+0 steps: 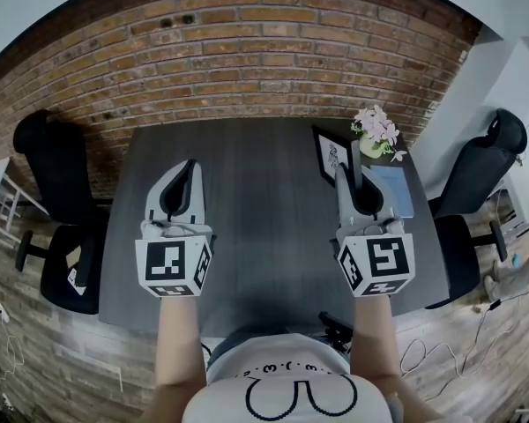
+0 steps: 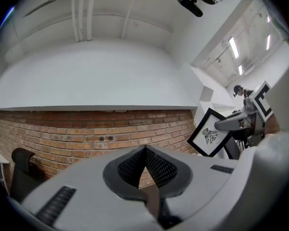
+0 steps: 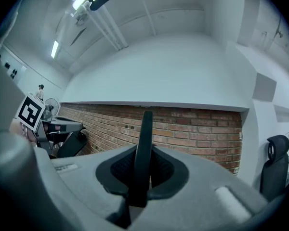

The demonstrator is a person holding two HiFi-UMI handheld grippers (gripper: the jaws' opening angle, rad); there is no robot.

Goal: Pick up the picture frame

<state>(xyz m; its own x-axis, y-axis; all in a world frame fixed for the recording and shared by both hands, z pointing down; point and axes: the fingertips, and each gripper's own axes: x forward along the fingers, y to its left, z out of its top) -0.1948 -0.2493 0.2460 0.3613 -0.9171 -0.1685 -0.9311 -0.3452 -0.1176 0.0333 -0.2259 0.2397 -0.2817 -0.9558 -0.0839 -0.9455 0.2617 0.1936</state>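
The picture frame [image 1: 331, 155], black-rimmed around a white print with a dark figure, hangs above the right back part of the grey table [image 1: 264, 236]. My right gripper [image 1: 346, 169] is shut on its edge. In the right gripper view the frame [image 3: 144, 143] stands edge-on between the jaws of the right gripper [image 3: 145, 150]. In the left gripper view the frame [image 2: 210, 133] shows tilted like a diamond, clear of the table. My left gripper [image 1: 187, 167] hovers over the table's left half, shut and empty; its pads [image 2: 156, 167] meet with nothing between them.
A small pot of pink flowers [image 1: 376, 130] and a blue book [image 1: 395, 189] sit at the table's right back corner. Black office chairs stand on the left [image 1: 57, 210] and on the right [image 1: 480, 179]. A brick wall [image 1: 247, 51] runs behind the table.
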